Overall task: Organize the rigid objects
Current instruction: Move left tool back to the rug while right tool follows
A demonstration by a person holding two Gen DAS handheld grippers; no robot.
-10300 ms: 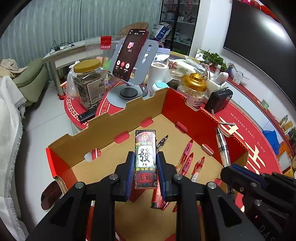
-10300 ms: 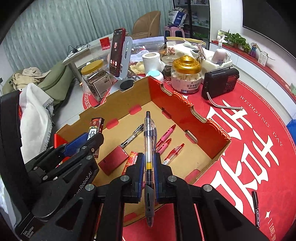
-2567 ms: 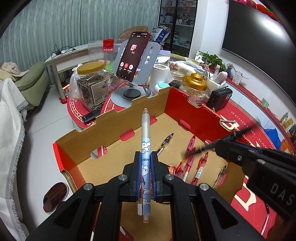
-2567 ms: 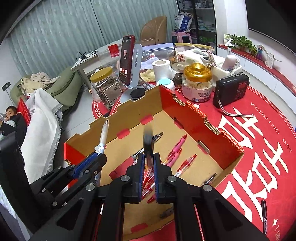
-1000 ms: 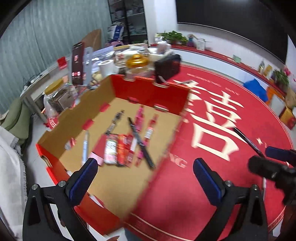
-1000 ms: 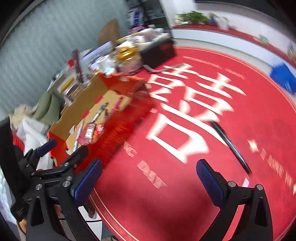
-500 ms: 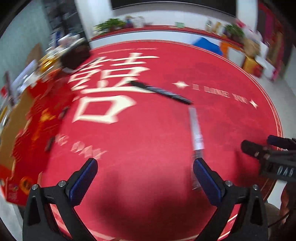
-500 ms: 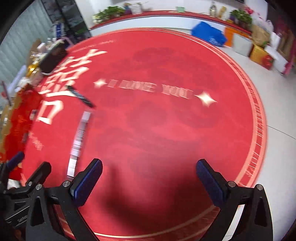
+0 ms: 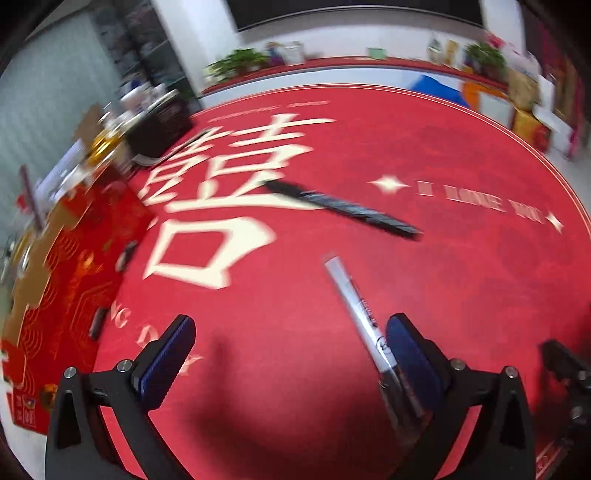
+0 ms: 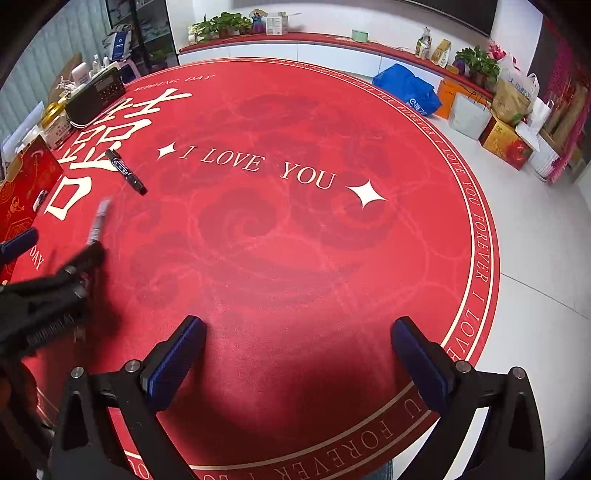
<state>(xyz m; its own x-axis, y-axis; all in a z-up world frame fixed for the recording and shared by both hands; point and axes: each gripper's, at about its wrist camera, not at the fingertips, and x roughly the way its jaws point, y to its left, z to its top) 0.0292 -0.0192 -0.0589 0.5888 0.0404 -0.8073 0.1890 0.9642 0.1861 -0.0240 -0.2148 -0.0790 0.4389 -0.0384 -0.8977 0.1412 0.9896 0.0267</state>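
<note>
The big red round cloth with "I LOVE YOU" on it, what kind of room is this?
Probably a shop or office storeroom: the red round printed tablecloth covers a big table, with stacked cardboard gift boxes, potted green plants and a tall shelving unit around it.

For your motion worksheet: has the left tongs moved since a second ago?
Yes. The left tongs swung right, away from the cardboard box, toward the clear pen.

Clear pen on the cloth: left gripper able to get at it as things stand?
Probably yes. The left gripper is open, the clear pen lies beside its right finger, nothing covers it; it needs a small shift right to centre.
</note>
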